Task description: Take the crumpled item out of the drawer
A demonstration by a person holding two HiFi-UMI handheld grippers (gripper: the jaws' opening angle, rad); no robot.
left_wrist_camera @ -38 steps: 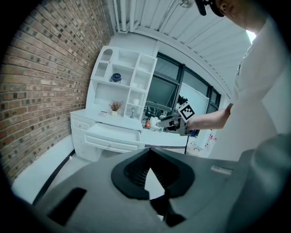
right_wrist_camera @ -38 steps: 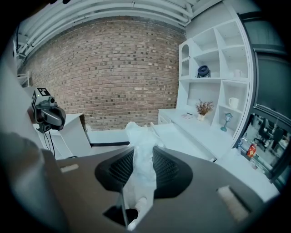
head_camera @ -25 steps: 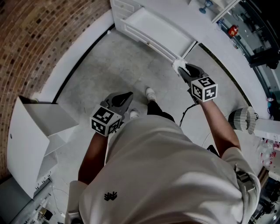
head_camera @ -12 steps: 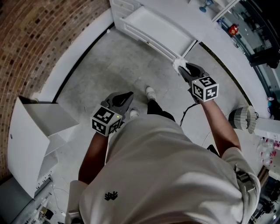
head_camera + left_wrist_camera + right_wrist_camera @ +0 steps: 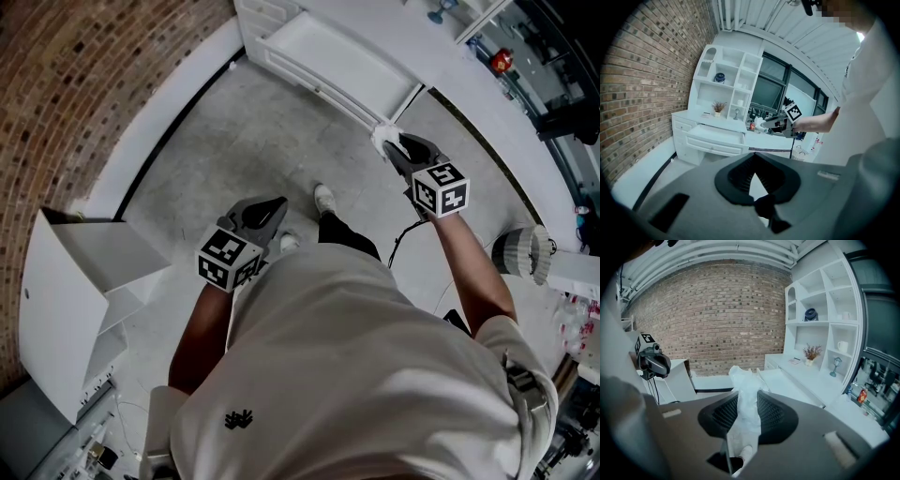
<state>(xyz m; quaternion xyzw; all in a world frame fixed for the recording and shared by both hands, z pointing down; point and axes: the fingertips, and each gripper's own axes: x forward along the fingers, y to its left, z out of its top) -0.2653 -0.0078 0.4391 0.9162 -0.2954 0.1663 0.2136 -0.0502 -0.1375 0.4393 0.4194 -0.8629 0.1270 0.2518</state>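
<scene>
The right gripper is clamping its jaws on the crumpled white item, holding it by the open drawer's front corner, forearm reaching forward and sloping down, while the left gripper, jaws together and empty, is pointing floorward beside the person's body.

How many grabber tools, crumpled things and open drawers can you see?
Grey two-jaw grippers with marker cubes: 2, the left gripper and the right gripper
Crumpled white item, pinched in the right gripper: 1
Open white drawer: 1
Total: 4
</scene>
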